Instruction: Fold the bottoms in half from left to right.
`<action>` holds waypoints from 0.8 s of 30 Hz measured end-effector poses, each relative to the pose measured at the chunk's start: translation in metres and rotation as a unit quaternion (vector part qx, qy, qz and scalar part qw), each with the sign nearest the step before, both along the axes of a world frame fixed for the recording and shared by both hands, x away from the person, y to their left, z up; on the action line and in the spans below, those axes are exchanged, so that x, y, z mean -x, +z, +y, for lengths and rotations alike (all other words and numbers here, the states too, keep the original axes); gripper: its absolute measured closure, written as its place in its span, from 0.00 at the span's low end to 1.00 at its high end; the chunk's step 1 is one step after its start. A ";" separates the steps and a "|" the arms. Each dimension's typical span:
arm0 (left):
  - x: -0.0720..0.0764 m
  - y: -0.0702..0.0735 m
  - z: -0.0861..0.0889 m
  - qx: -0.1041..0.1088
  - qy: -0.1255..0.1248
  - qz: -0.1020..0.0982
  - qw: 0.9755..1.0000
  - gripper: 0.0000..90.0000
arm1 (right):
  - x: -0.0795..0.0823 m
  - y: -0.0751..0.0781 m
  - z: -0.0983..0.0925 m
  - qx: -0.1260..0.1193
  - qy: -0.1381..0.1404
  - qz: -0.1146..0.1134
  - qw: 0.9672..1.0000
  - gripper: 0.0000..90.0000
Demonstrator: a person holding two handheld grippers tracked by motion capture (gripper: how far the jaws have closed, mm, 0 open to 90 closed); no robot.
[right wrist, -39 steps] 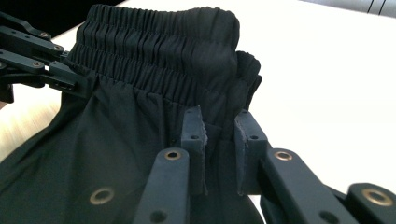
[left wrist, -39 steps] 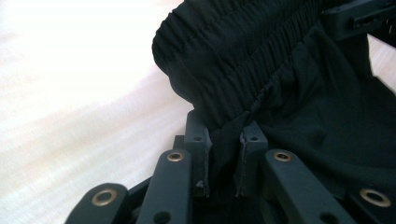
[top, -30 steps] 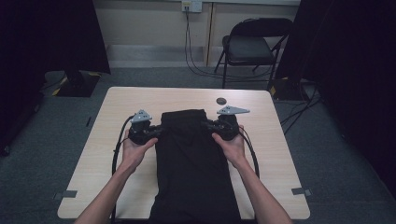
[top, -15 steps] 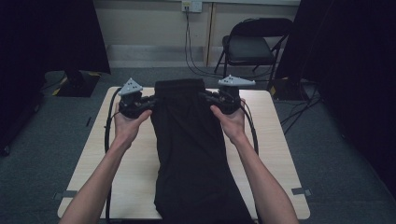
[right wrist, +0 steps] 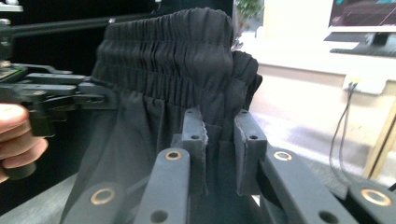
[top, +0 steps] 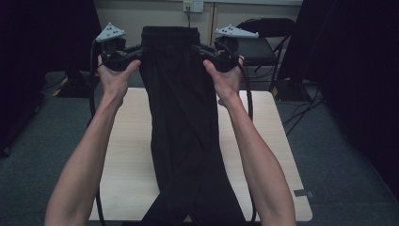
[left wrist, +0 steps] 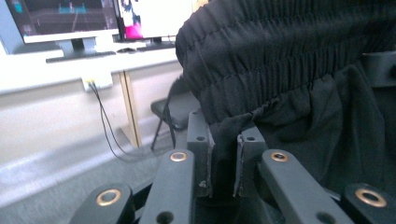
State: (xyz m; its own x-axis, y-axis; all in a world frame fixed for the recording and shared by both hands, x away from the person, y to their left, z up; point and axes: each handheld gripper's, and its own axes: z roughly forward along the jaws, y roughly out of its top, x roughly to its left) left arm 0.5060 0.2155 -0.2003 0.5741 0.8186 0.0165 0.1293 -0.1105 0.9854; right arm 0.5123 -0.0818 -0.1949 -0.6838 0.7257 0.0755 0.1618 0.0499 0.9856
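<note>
the likeliest trouble, as i judge it, is the black trousers slipping out of one grip: each gripper bites only a thin pinch of cloth just under the elastic waistband, and the whole hanging weight pulls on those two pinches, so a jerk or a slackening of either hand could let one side drop and the garment swing crooked. pulling the hands further apart could also strain the gathered waist. the lower legs look crossed near the table's near edge, so they may drag or twist on the table if lowered carelessly. the left gripper is clenched on the cloth at the left side of the waist, and the right gripper is clamped on the right side; in both gripper views fabric sits pinched between the pads. the trousers hang raised above the light wooden table, waistband uppermost and spread between the hands, matte black, thin, with a ruched elastic band.
</note>
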 end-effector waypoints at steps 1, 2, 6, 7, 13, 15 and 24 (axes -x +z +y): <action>0.001 -0.001 -0.002 -0.008 -0.004 0.001 1.000 0.89 | -0.001 0.003 -0.001 0.006 0.002 -0.007 1.000 0.86; 0.002 -0.005 -0.004 -0.020 -0.008 0.005 1.000 0.89 | -0.003 0.001 -0.004 0.011 0.001 -0.006 1.000 0.86; 0.011 -0.045 -0.015 -0.056 -0.041 0.034 0.997 0.89 | -0.007 -0.034 -0.016 0.030 0.000 0.027 0.999 0.86; 0.013 -0.054 -0.017 -0.057 -0.044 0.043 0.996 0.89 | -0.005 -0.049 -0.020 0.036 0.002 0.037 0.999 0.86; 0.044 -0.099 -0.021 -0.054 -0.089 0.065 0.993 0.89 | 0.017 -0.094 -0.038 0.043 0.035 0.067 0.996 0.86; 0.056 -0.106 -0.021 -0.050 -0.095 0.069 0.992 0.89 | 0.031 -0.103 -0.043 0.044 0.048 0.071 0.995 0.86; 0.112 -0.152 -0.027 -0.050 -0.138 0.122 0.982 0.88 | 0.089 -0.138 -0.060 0.072 0.089 0.100 0.988 0.85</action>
State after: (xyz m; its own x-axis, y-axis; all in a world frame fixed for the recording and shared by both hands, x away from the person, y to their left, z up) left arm 0.3938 0.1886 -0.3527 0.7712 0.6320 -0.0767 0.3109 -0.2687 0.9117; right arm 0.4234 -0.1413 -0.3325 -0.7828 0.6091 0.1277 0.3296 0.2317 0.9153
